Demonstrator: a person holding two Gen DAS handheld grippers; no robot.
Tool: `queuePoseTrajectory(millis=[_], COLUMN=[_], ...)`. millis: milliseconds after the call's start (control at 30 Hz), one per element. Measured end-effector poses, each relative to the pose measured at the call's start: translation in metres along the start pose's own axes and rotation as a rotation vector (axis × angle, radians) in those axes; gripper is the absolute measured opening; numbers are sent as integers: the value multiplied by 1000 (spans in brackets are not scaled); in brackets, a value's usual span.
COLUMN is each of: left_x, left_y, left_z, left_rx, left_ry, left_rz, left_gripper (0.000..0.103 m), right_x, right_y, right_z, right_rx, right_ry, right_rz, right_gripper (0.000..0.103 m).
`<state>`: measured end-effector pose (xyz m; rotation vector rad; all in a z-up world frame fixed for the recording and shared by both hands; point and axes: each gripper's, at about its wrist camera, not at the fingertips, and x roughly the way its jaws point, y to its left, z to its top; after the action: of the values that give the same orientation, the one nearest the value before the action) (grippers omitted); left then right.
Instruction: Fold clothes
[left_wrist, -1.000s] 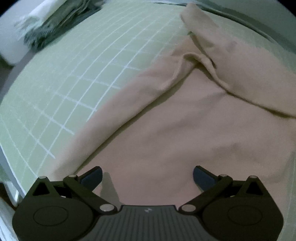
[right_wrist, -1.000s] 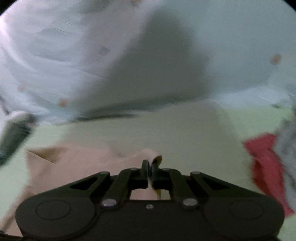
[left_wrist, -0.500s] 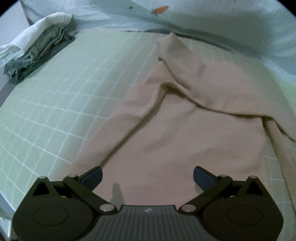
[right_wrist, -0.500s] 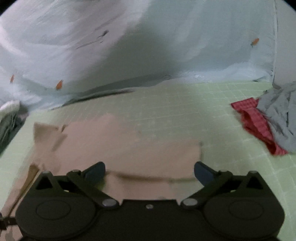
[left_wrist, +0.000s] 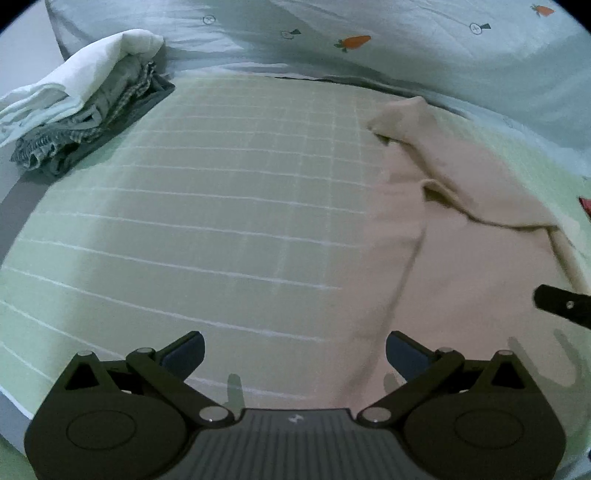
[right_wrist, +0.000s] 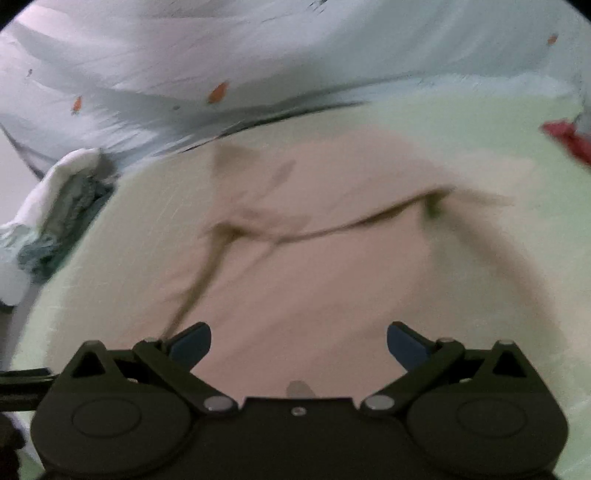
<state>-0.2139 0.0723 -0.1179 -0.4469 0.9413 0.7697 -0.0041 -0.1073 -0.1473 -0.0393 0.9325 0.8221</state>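
Currently both grippers hang over a pale green gridded mat (left_wrist: 221, 206) with nothing between their jaws. Left gripper (left_wrist: 294, 356): jaws spread wide, blue pads clear of any cloth, pointing down at bare mat just left of the garment's edge. Right gripper (right_wrist: 299, 345): jaws equally wide, having just been opening; nothing lies between them, and the cloth sits flat on the mat beneath.

The pink-beige garment (left_wrist: 461, 258) lies spread on the right half of the mat in the left wrist view, with one part folded over across its upper portion, leaving a diagonal ridge. In the right wrist view the same garment (right_wrist: 332, 266) fills the centre; the picture is blurred, but a dark crease line runs across it and a second fold line runs down toward the left finger.

A stack of folded clothes (left_wrist: 81, 107), white on top with grey and checked pieces below, sits at the mat's far left corner. A light blue sheet with carrot prints (left_wrist: 369, 40) bounds the far edge. A red cloth (right_wrist: 565, 140) shows at the right margin, too blurred to identify further.
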Motion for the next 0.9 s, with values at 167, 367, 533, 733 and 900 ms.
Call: queuePoseTrajectory(millis=[167, 367, 533, 733, 900], left_x=[-5, -14, -16, -19, -18], left_y=[44, 81, 93, 101, 91], left_z=[3, 3, -1, -2, -1], left_rx=[69, 95, 122, 100, 91], left_ry=[-31, -45, -49, -58, -61], left_rz=[3, 27, 36, 32, 0], left_gripper=[103, 103, 103, 103, 103], right_x=[16, 33, 44, 45, 27], right_y=[48, 101, 130, 130, 128], right_z=[-30, -53, -63, -62, -56], right_rx=[81, 69, -1, 13, -19], right_ry=[10, 72, 112, 93, 32], right_rz=[46, 128, 146, 107, 100], right_gripper=[96, 65, 33, 2, 2])
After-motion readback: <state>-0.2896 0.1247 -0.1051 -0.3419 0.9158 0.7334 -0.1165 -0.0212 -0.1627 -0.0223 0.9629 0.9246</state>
